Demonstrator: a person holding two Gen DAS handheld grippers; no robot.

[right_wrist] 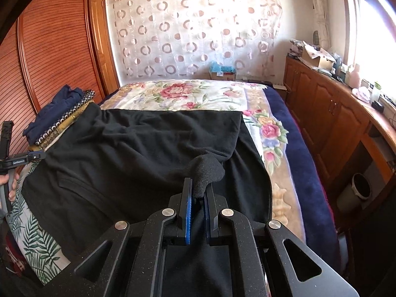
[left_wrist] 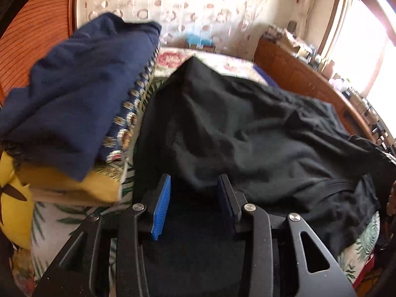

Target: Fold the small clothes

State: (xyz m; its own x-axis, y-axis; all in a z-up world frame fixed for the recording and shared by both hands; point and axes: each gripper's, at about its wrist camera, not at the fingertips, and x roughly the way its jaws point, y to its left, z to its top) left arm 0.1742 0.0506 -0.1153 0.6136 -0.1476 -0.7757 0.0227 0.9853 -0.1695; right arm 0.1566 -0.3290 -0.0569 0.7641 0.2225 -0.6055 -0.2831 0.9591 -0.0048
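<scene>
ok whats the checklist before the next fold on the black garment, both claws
1. Right claw has cloth: ok, shut on a bunched edge of the black garment.
2. Left claw has cloth: not ok, its pads are apart over the garment with nothing pinched.
3. Garment lies flat: not ok, wrinkled, with one part already turned over itself on the far side.
4. Room on the bed to fold onto: ok, floral cover bare beyond the garment.
5. Folded pile out of the way: cannot tell, it sits right at the garment's left edge.
6. Lower hem: cannot tell, hidden under the claws.
</scene>
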